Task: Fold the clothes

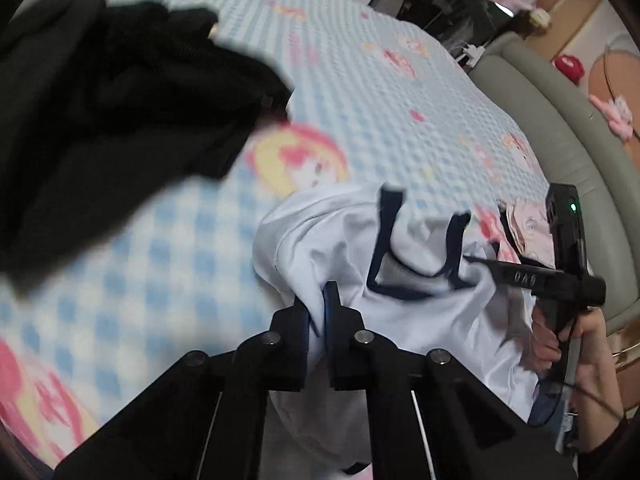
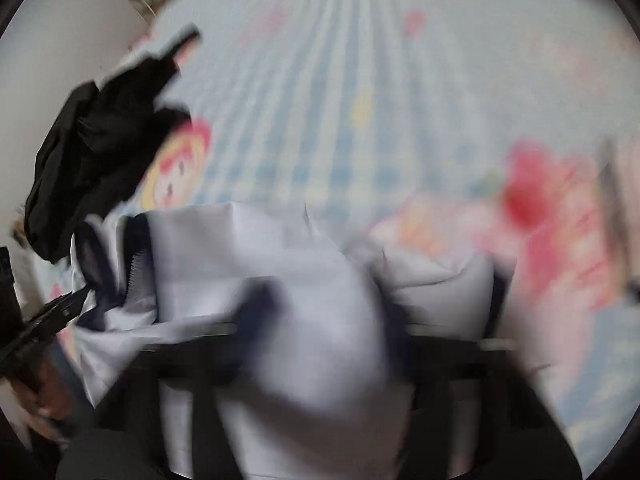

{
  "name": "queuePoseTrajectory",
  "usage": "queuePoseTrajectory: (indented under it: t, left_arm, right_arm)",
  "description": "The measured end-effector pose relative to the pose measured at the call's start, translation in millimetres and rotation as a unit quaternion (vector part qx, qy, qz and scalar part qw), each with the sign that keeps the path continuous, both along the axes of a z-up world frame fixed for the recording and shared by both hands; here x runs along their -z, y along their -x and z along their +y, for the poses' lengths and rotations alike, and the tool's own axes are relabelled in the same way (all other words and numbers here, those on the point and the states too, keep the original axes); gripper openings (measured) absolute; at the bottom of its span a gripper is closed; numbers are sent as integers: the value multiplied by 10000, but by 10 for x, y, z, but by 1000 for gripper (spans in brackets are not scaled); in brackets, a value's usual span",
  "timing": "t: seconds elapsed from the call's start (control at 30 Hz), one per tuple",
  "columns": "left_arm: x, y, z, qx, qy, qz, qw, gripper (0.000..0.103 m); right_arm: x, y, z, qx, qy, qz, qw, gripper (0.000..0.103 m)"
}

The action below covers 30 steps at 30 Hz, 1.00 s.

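Left claw [image 1: 322, 312] was pinching an edge of the white shirt [image 1: 400, 280], cloth running up between its two fingers, pressed together on it. Right claw [image 1: 480, 261], seen from the left wrist view, reached into the same shirt near the navy-trimmed collar [image 1: 416, 268]; its tips were buried in fabric, so likely gripping it, but whether shut or spread could not be told. The right wrist view was smeared by motion blur and only showed white cloth draped over that claw's frame. Judgement: two grips well apart on one garment suggested it was being lifted or spread to flatten it, since limp cloth needs two holds to open out. The shirt sat bunched and creased at the near side of the bed [image 1: 380, 80], partly held up, partly trailing on the blue checked sheet; no clean fold line showed. White body, navy trim, thin and floppy by the look of it. A black garment [image 1: 112, 120] lay crumpled in a heap well apart toward the far left of the bed. A hand [image 1: 560, 344] held the right claw's grip.
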<state>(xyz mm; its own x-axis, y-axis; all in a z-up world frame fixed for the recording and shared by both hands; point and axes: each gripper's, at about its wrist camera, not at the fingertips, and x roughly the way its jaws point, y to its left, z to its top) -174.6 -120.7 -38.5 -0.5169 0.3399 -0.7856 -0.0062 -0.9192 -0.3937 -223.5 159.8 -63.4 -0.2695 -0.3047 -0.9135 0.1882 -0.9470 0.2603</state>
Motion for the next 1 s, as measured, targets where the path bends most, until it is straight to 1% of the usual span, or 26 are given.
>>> queuePoseTrajectory:
  t: [0.03, 0.1, 0.17, 0.2, 0.27, 0.33, 0.37, 0.4, 0.47, 0.5, 0.53, 0.57, 0.6, 0.63, 0.67, 0.7, 0.73, 0.77, 0.8, 0.83, 0.9, 0.93, 0.97, 1.0]
  left_arm:
    - [-173, 78, -16, -11, 9, 135, 9999, 5]
    - [-651, 196, -73, -27, 22, 657, 9978, 4]
    - [-1386, 265, -69, 53, 129, 1398, 9901, 4]
    - [-1730, 266, -57, 96, 172, 1752, 9843, 4]
    - [-2346, 122, -4, 162, 339, 2499, 9675, 4]
    - [-2733, -78, 28, 217, 529, 3041, 9509, 4]
    - [-2914, -176, 43, 239, 619, 3296, 9418, 4]
    - [-2963, -266, 47, 229, 663, 3420, 9371, 4]
    - [-2858, -512, 78, 307, 618, 3447, 9362, 5]
    - [-2794, -633, 95, 345, 601, 3444, 9363, 5]
    - [-2606, -716, 124, 368, 636, 3274, 9420, 5]
    - [-2396, -757, 155, 394, 706, 3028, 9496, 5]
    - [-2167, -795, 189, 424, 778, 2757, 9571, 5]
    - [-1752, -784, 243, 494, 875, 2249, 9692, 5]
    - [-1399, -770, 251, 504, 874, 1718, 9799, 5]
    - [-1046, -755, 260, 513, 872, 1183, 9878, 6]
    - [-693, -740, 268, 520, 866, 644, 9928, 6]
    - [-352, -729, 276, 525, 867, 127, 9948, 6]
    - [-143, -758, 275, 521, 954, -149, 9940, 6]
    - [3, -830, 273, 522, 1066, -321, 9924, 6]
    - [-11, -945, 250, 472, 1011, -199, 9936, 6]
    - [-83, -1008, 242, 418, 901, 10, 9951, 8]
    - [-155, -1046, 244, 380, 818, 212, 9957, 13]
    - [-224, -1077, 271, 319, 831, 406, 9952, 17]
  right_arm:
    - [-47, 34, -16, -24, -21, 18, 10000, 10]
    - [-433, 136, 7, -4, -228, 577, 9981, 8]
    - [-1020, 333, 169, 225, -155, 1223, 9921, 7]
    - [-1365, 372, 259, 350, -129, 1620, 9861, 7]
    - [-2059, 297, 367, 560, -85, 2450, 9679, 7]
    - [-2725, 91, 463, 699, 71, 3295, 9416, 7]
    - [-2972, -55, 523, 755, 175, 3649, 9278, 7]
    - [-3134, -210, 577, 794, 301, 3908, 9165, 7]
    - [-3457, -520, 686, 871, 551, 4415, 8913, 7]
    - [-3523, -649, 721, 895, 621, 4546, 8840, 7]
    - [-3476, -747, 733, 903, 629, 4541, 8841, 8]
    - [-3335, -836, 734, 923, 586, 4433, 8897, 8]
    - [-3083, -914, 724, 957, 481, 4201, 9011, 8]
    - [-2832, -991, 713, 991, 376, 3967, 9118, 9]
    - [-2481, -1024, 705, 1015, 246, 3550, 9290, 12]
    - [-2013, -1005, 699, 1026, 85, 2912, 9511, 12]
    - [-1546, -986, 693, 1031, -77, 2260, 9686, 12]
    - [-1290, -992, 673, 1019, -177, 1915, 9760, 15]
    - [-1281, -1026, 636, 989, -205, 1937, 9758, 15]
    - [-1271, -1060, 599, 959, -233, 1960, 9756, 16]
    - [-1253, -1129, 525, 898, -289, 2005, 9751, 20]
    - [-1243, -1163, 488, 868, -317, 2027, 9749, 28]
    - [-1234, -1197, 451, 838, -345, 2050, 9746, 36]
    - [-1225, -1231, 414, 808, -373, 2072, 9742, 37]
